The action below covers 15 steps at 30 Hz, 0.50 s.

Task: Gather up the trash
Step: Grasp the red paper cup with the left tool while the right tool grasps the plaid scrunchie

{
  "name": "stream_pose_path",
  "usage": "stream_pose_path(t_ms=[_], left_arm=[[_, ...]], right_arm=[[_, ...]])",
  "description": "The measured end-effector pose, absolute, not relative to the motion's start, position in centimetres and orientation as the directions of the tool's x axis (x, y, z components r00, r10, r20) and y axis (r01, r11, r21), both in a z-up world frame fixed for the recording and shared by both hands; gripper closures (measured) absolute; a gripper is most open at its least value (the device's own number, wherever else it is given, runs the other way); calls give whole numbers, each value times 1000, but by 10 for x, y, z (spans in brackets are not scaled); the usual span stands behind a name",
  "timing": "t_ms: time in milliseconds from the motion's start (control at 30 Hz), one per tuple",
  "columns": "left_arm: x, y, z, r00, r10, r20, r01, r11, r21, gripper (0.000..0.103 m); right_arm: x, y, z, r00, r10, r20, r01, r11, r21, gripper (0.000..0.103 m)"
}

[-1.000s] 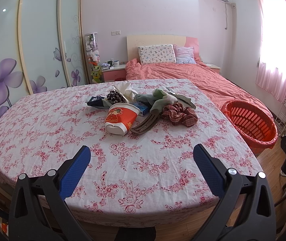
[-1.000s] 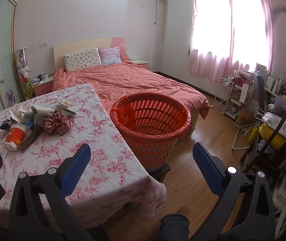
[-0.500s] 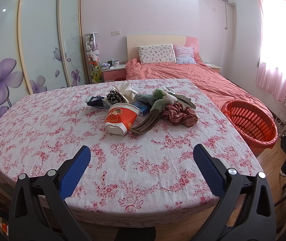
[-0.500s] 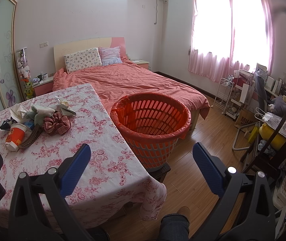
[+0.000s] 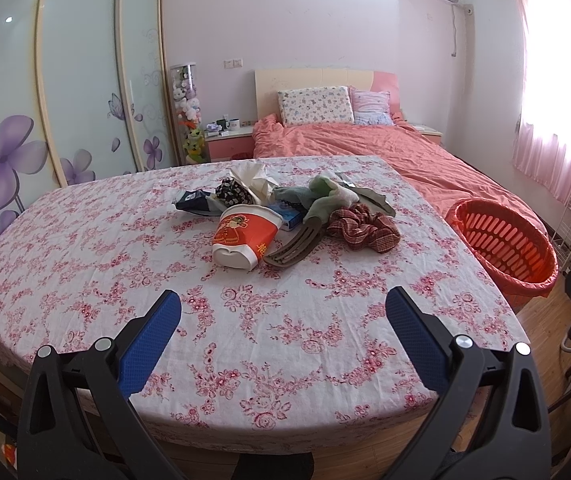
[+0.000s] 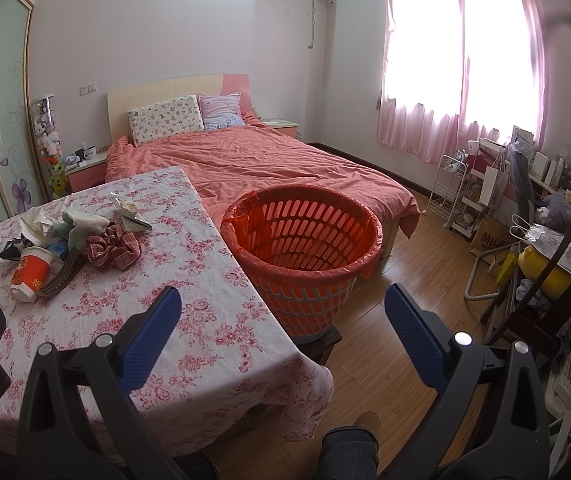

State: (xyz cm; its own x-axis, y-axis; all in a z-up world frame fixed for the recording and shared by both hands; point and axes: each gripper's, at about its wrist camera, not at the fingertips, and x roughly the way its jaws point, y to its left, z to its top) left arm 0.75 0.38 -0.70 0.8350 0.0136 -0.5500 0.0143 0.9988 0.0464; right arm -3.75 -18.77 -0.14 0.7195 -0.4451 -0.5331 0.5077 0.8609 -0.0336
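Floral table [image 5: 245, 340] holds an untouched litter pile [image 5: 285, 216]; basket [image 6: 305, 240] looks empty; left gripper [image 5: 283, 310] and right gripper [image 6: 283, 308] gape, holding nothing

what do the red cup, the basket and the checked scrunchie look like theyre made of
Cup: probably coated paper, with printed red sides and a white base, slightly glossy.
Basket: moulded plastic by the look, orange with slotted walls, lined with a thin orange bag folded over the rim.
Scrunchie: woven fabric, matte red check, gathered into soft folds.
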Motion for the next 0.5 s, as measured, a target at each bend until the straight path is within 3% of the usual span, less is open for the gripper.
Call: stream_pose_path(t_ms=[500], left_arm=[[84, 65, -20, 794, 79, -602, -65, 997, 44, 2]], right_arm=[[46, -169, -12, 778, -274, -566, 312, 949, -31, 4]])
